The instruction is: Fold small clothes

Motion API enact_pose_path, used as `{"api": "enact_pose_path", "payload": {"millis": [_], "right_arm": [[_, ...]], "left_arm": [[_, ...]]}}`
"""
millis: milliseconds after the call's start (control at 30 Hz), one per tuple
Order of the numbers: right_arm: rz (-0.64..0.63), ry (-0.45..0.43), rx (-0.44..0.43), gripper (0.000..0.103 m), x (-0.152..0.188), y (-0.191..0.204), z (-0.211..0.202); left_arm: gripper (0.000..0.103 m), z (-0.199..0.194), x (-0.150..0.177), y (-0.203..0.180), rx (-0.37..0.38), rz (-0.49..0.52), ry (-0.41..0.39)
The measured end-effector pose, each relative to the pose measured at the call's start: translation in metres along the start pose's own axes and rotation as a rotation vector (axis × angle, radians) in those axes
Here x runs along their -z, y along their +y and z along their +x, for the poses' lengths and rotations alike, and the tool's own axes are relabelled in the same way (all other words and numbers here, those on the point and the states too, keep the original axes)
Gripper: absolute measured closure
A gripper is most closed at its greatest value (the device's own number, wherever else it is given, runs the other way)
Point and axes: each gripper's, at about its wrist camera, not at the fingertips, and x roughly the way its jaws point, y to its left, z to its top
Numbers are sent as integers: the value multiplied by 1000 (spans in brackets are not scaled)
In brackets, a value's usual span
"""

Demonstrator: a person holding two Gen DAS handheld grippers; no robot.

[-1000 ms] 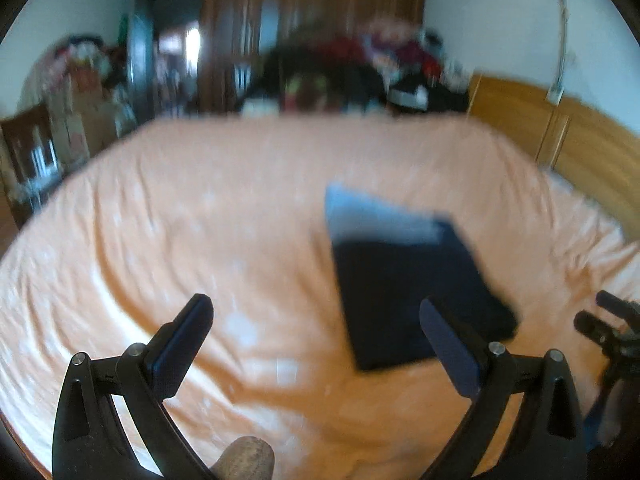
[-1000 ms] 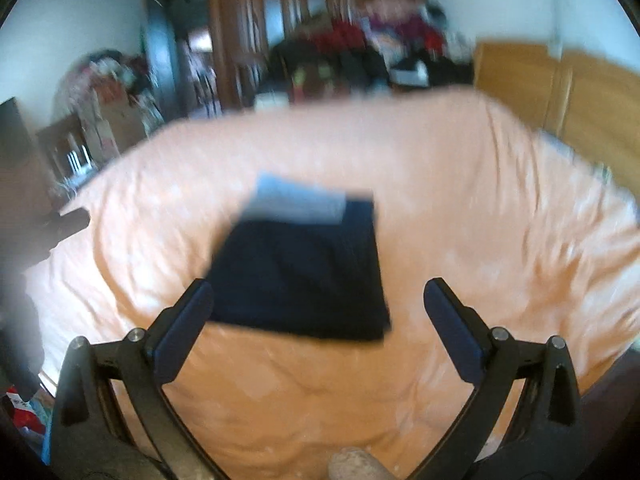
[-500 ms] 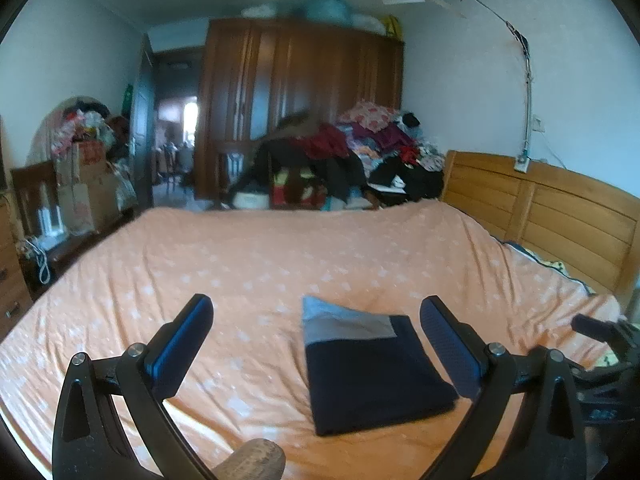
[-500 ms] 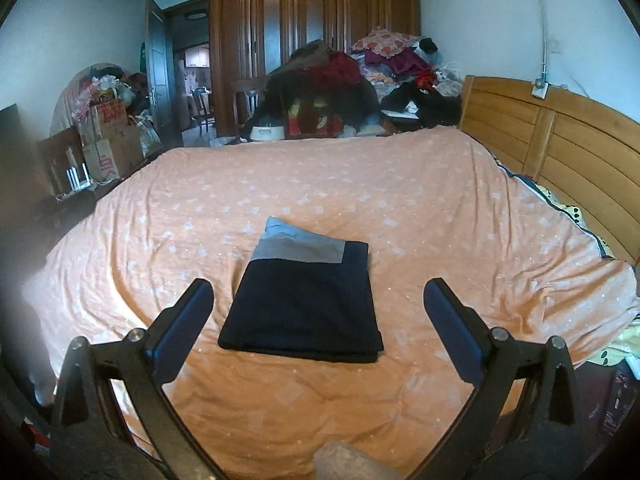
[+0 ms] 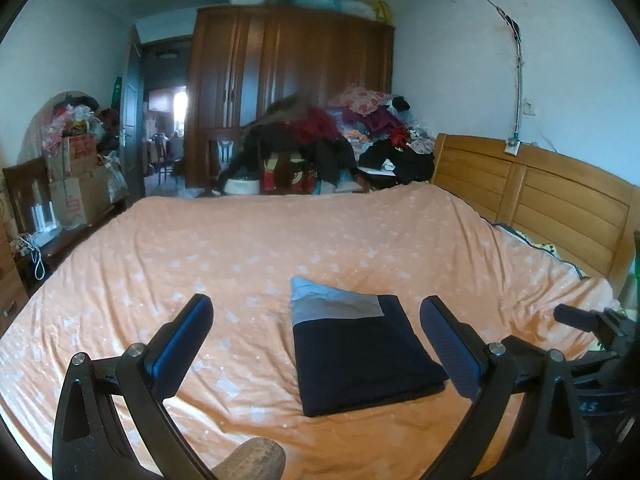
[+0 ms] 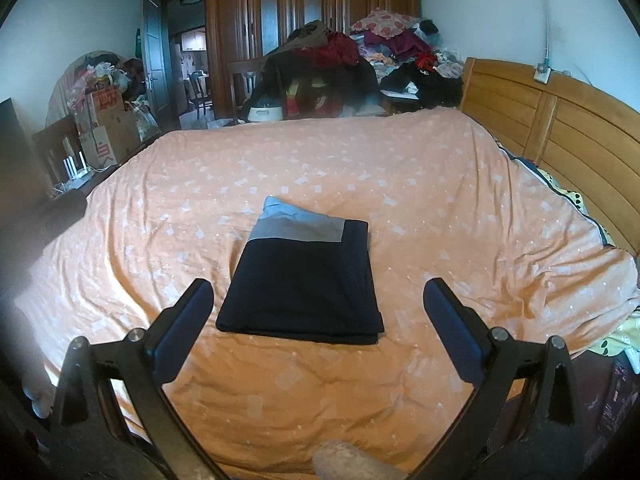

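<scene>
One folded dark navy garment with a grey band [image 6: 300, 280] lies flat on the bed's orange patterned bedspread [image 6: 440, 208], near its front edge. The left hand-held gripper [image 5: 316, 320] hangs above it with jaws spread wide and empty, and the right hand-held gripper [image 6: 318, 300] likewise, touching nothing.

Two black hand-held grippers with blue-padded fingers.
Left hand-held gripper [image 5: 316, 328] and right hand-held gripper [image 6: 318, 312] each have curved black arms, silver screws at the joints and ribbed blue pads [image 5: 450, 346].
</scene>
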Motion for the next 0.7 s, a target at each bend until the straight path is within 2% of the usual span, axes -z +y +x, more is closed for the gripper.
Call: {"api": "enact_pose_path", "payload": {"millis": [700], "right_arm": [[21, 31, -14, 1, 3, -1, 13]], "left_arm": [[0, 8, 2, 7, -5, -31, 25]]}}
